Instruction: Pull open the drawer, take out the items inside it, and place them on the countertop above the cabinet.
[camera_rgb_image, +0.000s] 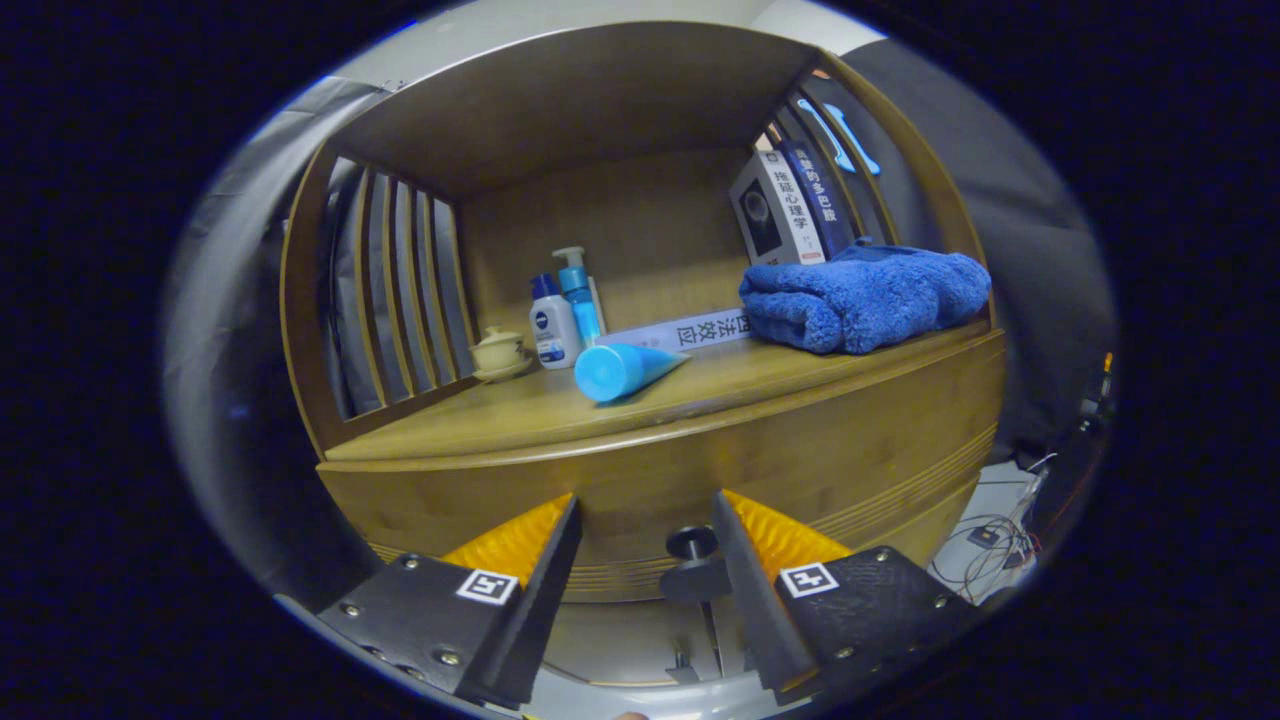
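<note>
Two fingers sit spread wide with nothing between them, so the gripper (645, 520) is holding zilch. Just ahead, toward the 1 o'clock finger, there's the dark round drawer knob (692, 543) on the wooden drawer front (640, 485), which looks closed. Above that is the cabinet's wooden surface (480, 425). A blue tube (622, 369) lies on its side at 12 o'clock, near the front. Further back at 11 o'clock are a white lotion bottle (553, 324), a blue pump bottle (578, 291) and a small lidded cup (498, 350). At 1 o'clock, a folded blue towel (862, 298), with books (795, 205) leaning behind it.
</note>
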